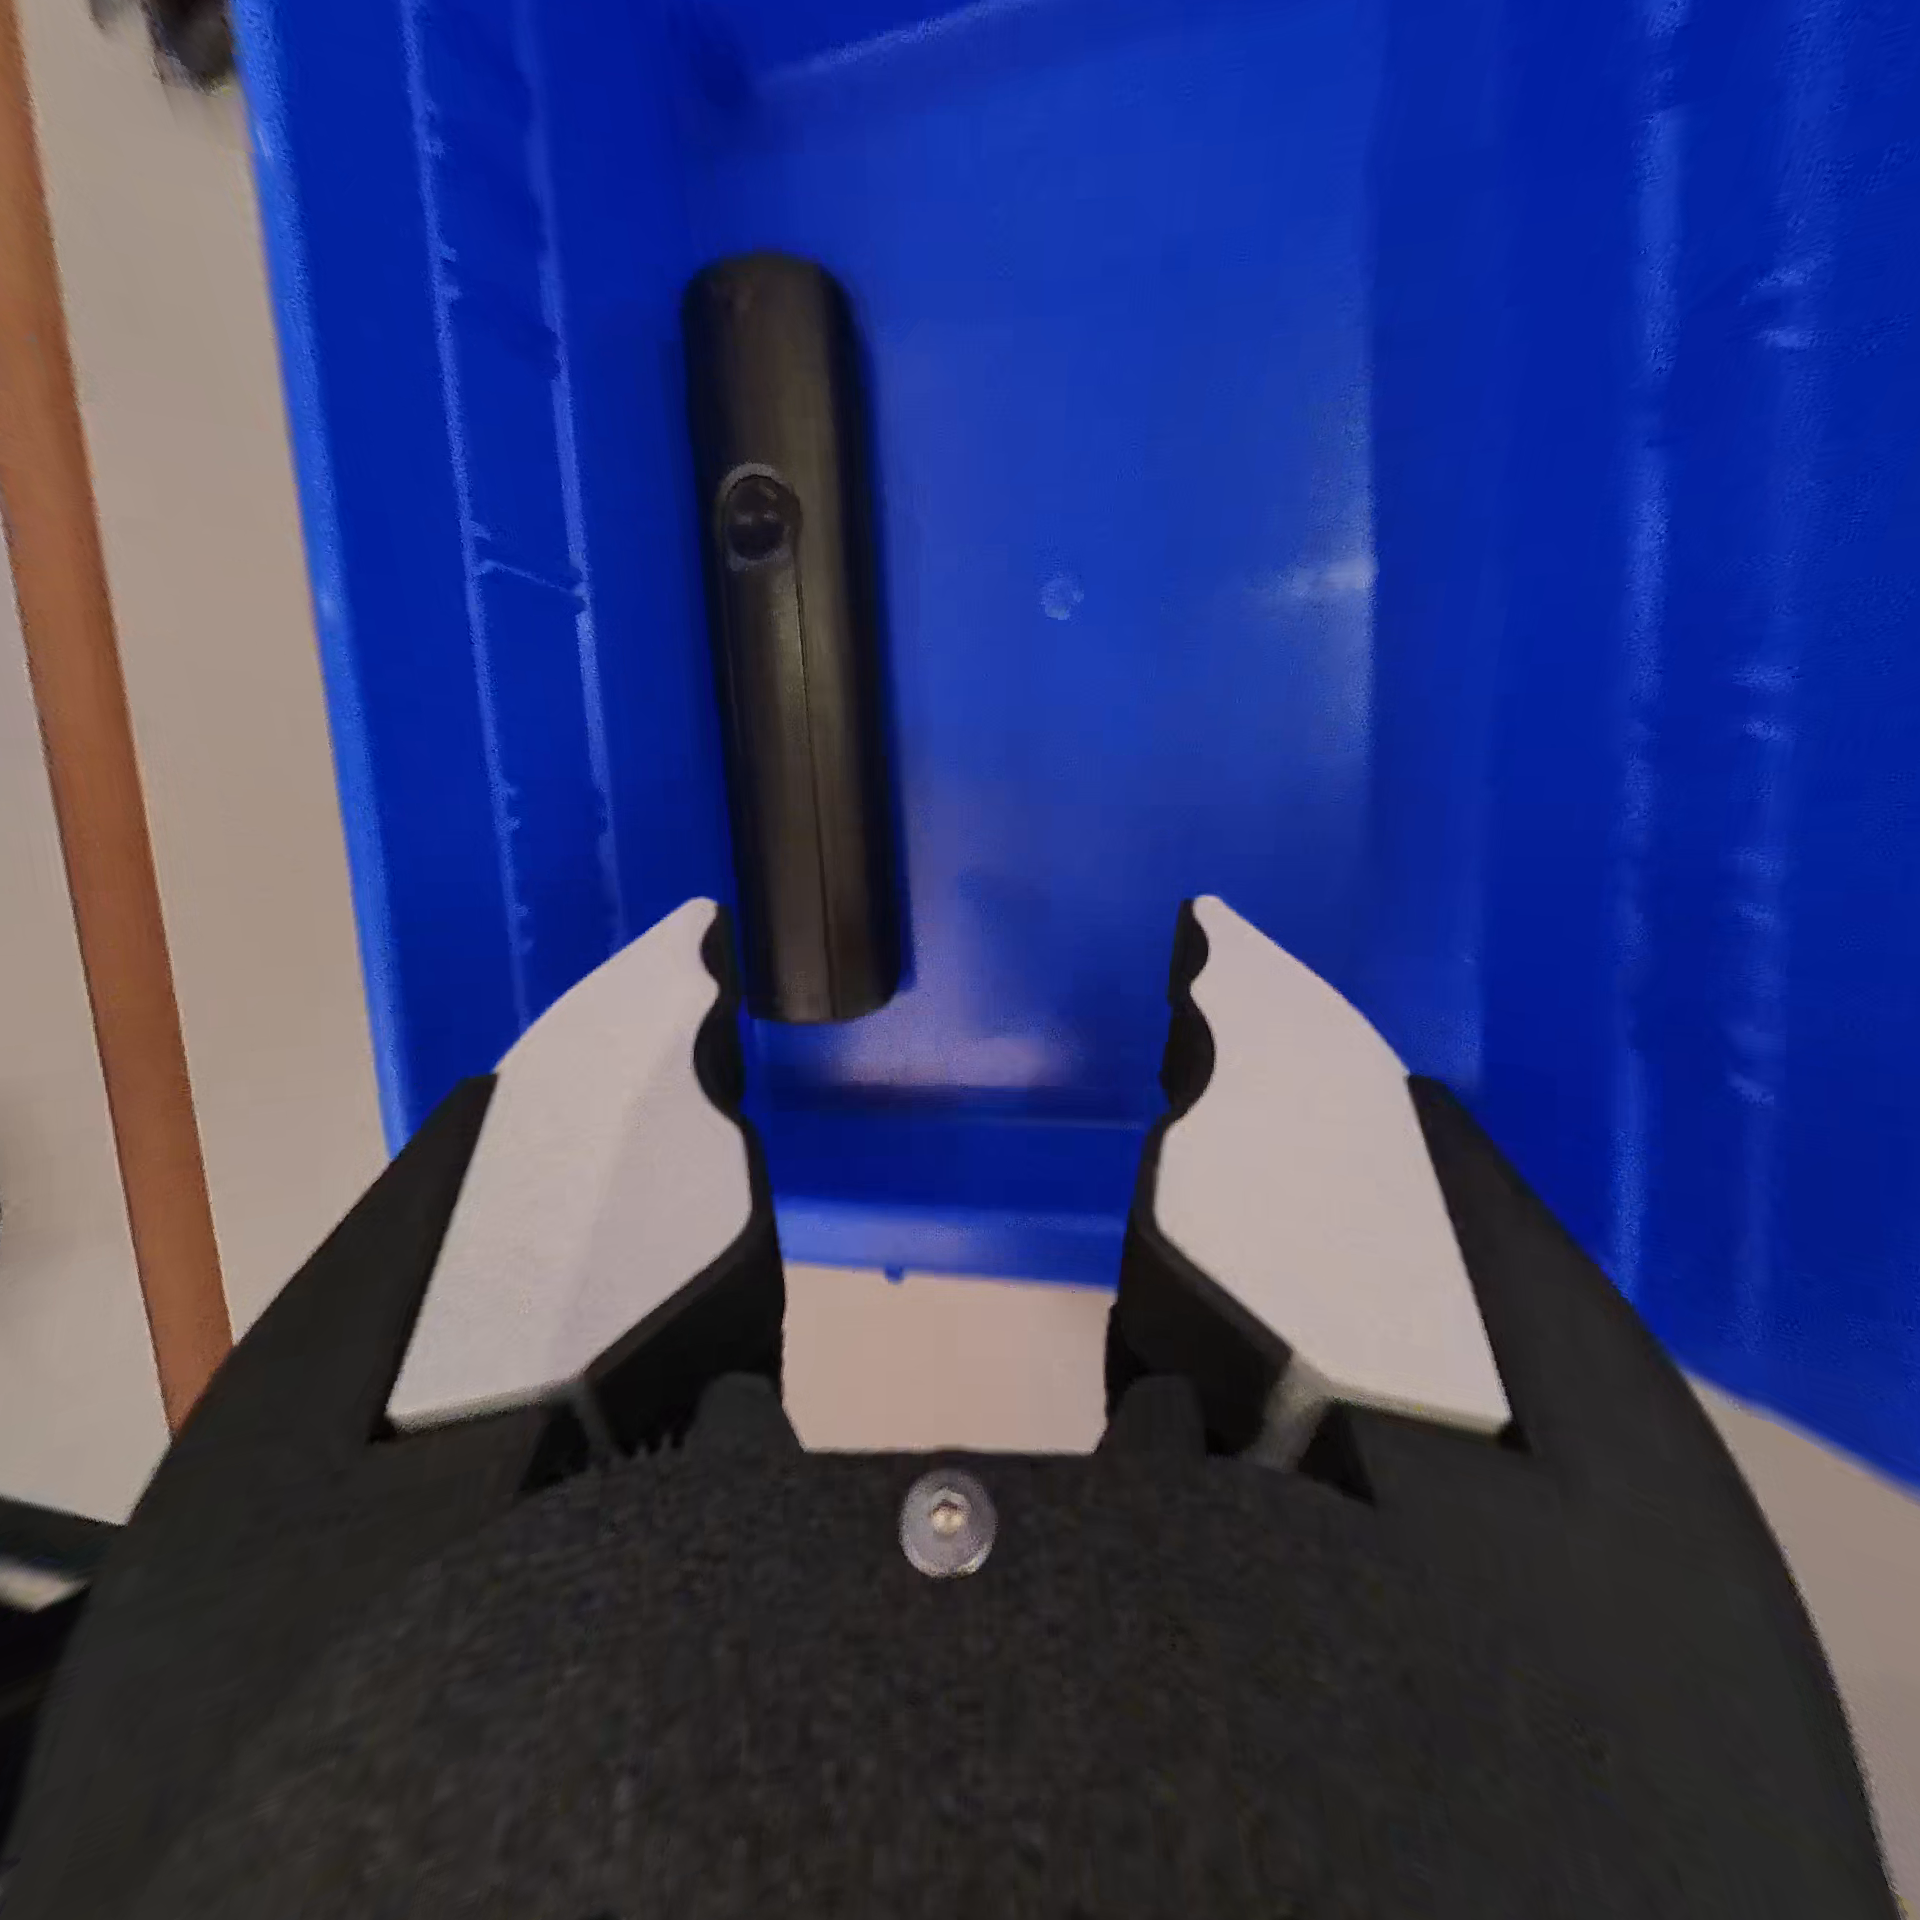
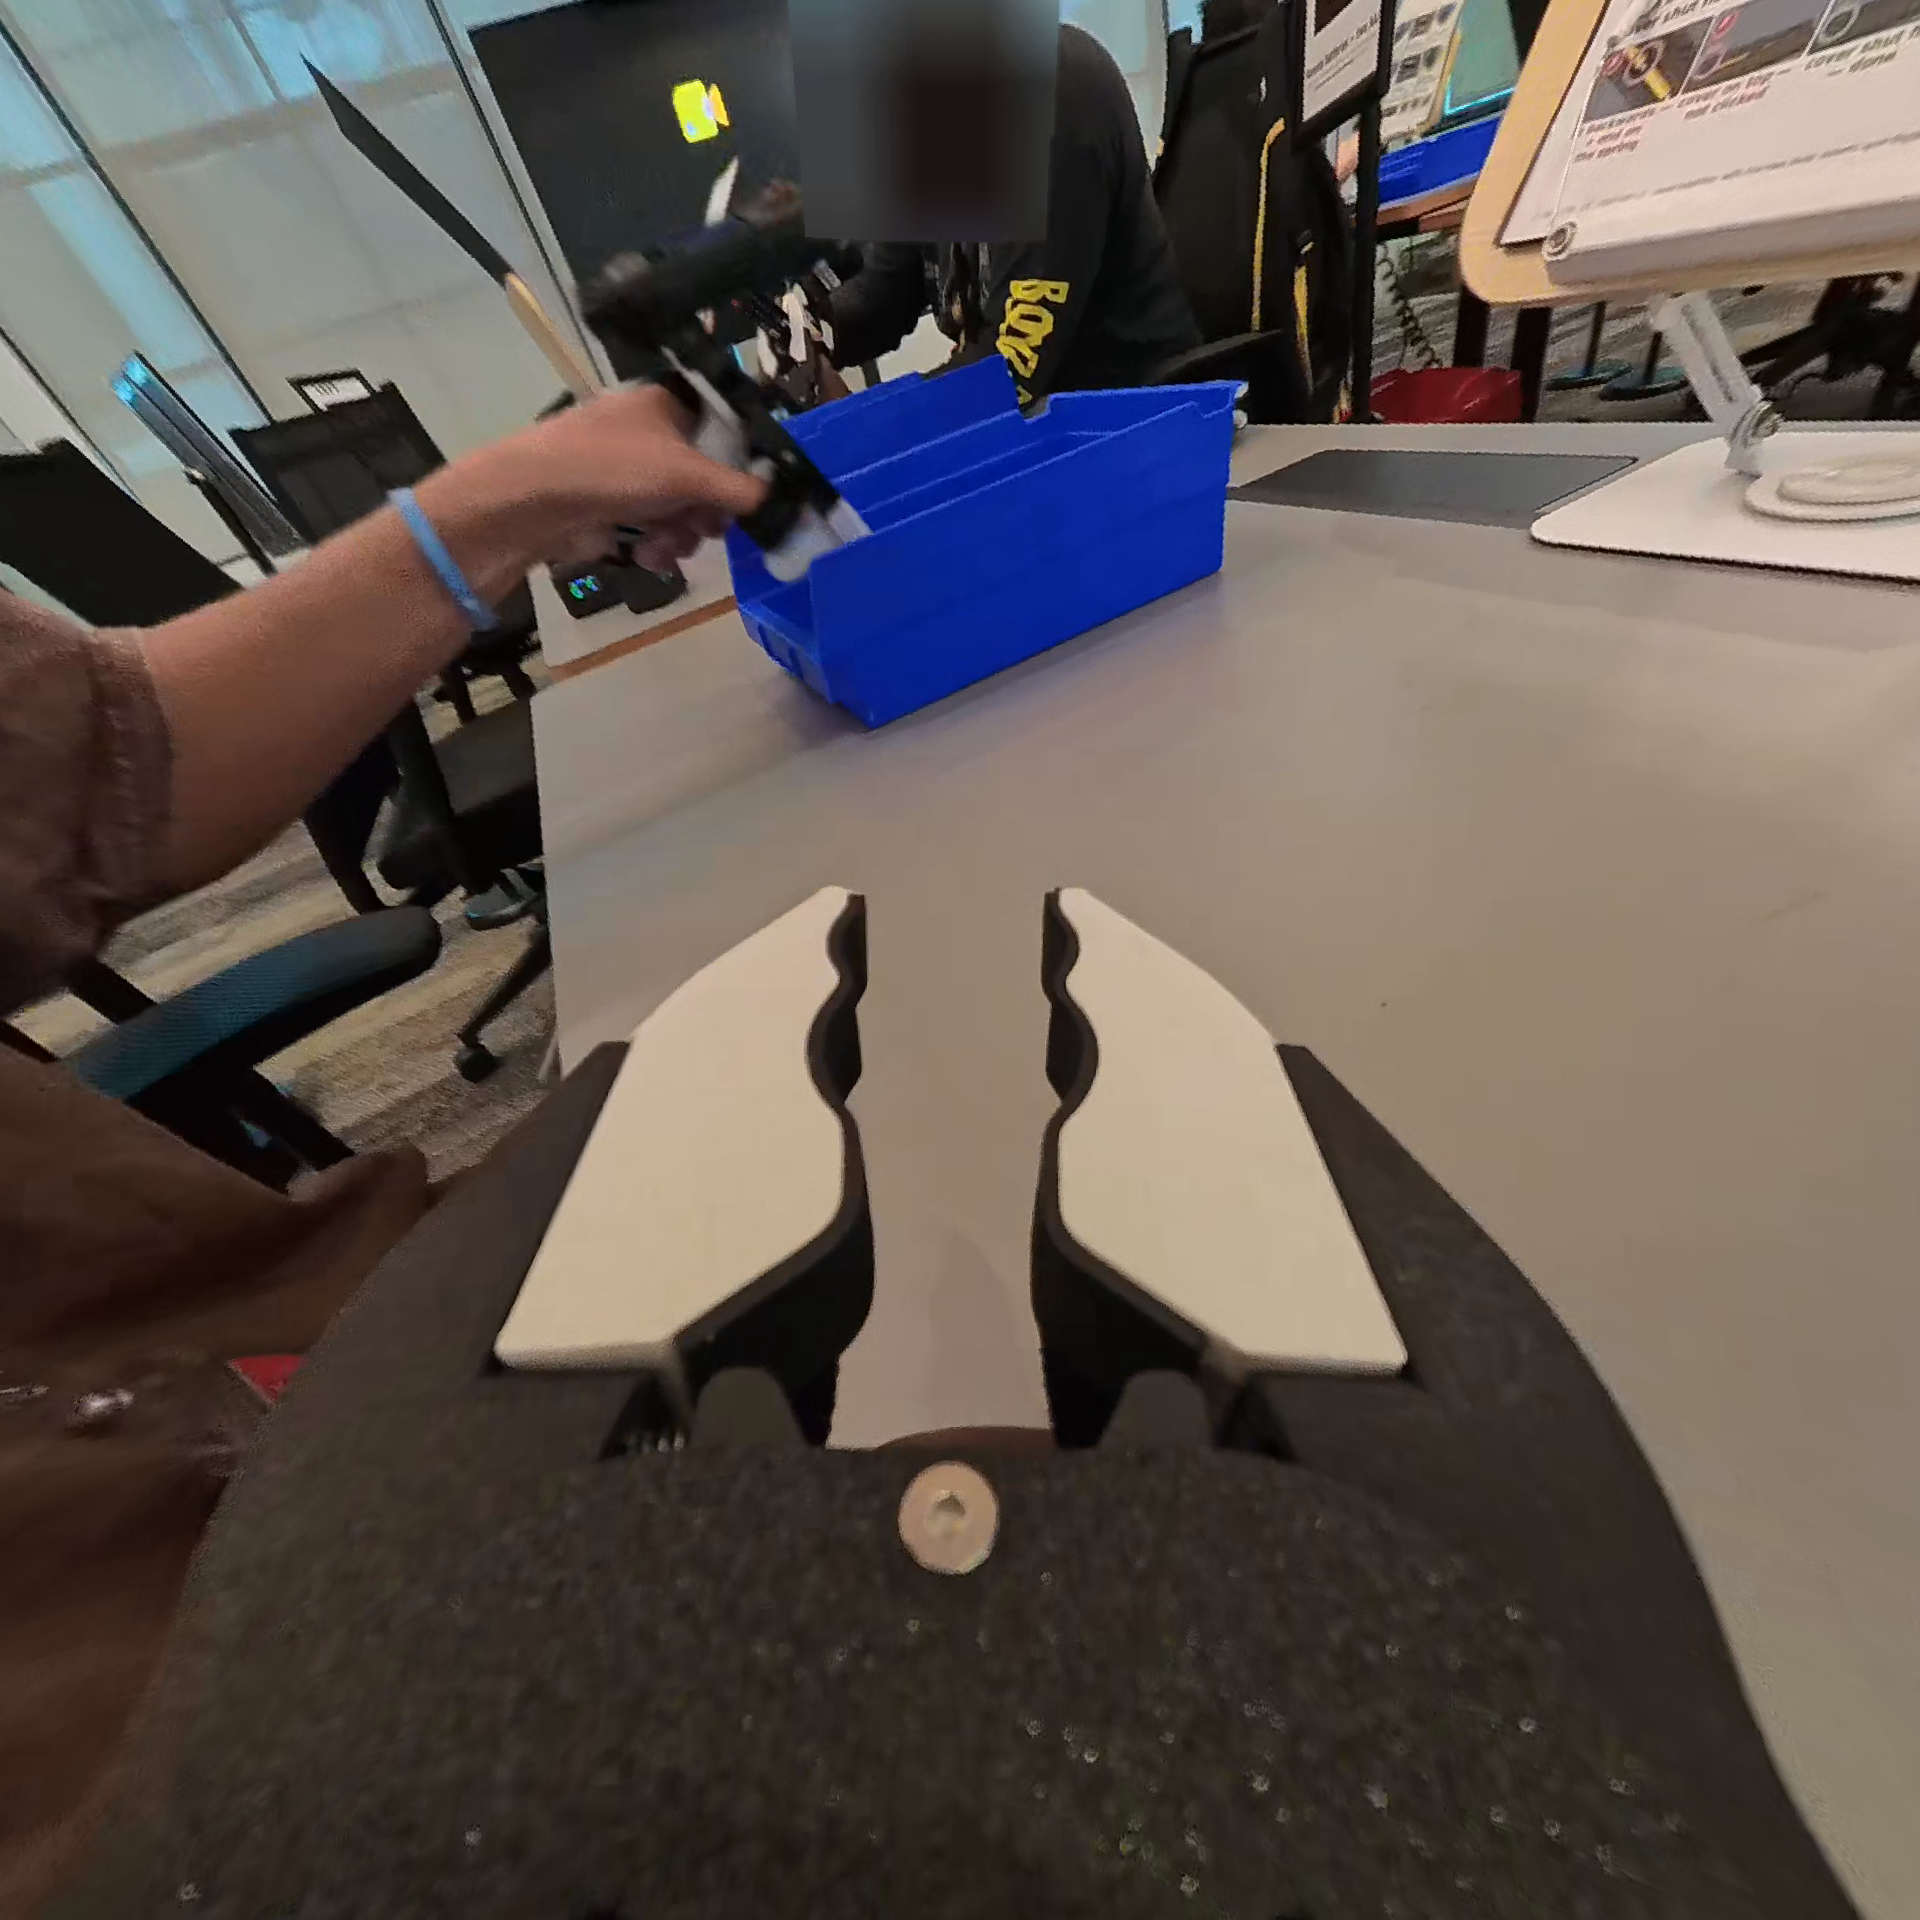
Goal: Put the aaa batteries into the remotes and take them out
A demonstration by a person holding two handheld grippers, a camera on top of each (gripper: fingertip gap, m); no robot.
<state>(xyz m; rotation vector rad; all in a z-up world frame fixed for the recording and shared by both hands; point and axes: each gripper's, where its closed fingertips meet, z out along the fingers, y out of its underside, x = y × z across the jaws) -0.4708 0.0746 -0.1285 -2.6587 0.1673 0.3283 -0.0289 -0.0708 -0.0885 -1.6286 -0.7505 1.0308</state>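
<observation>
A slim black remote (image 1: pixel 795 644) lies lengthwise on the floor of a blue plastic bin (image 1: pixel 1195 623), near its left wall. My left gripper (image 1: pixel 951 935) is open and empty over the bin's near end, its left fingertip just beside the remote's near end. In the right wrist view the left gripper (image 2: pixel 810 530) is held at the near left corner of the same blue bin (image 2: pixel 997 551). My right gripper (image 2: pixel 951 925) is open and empty, low over the grey table (image 2: pixel 1455 831), well in front of the bin. No batteries are visible.
A white stand (image 2: pixel 1766 488) carrying a tilted instruction board (image 2: pixel 1714 135) is at the table's back right, with a dark mat (image 2: pixel 1434 483) beside it. A person in a dark top (image 2: pixel 1049 281) sits beyond the bin. Office chairs (image 2: pixel 260 997) stand left of the table edge. The gap from one gripper's tips to the other's is roughly 45 cm. The slim black remote (image 1: pixel 795 644) is about 8 cm from my left fingertips and 55 cm from my right.
</observation>
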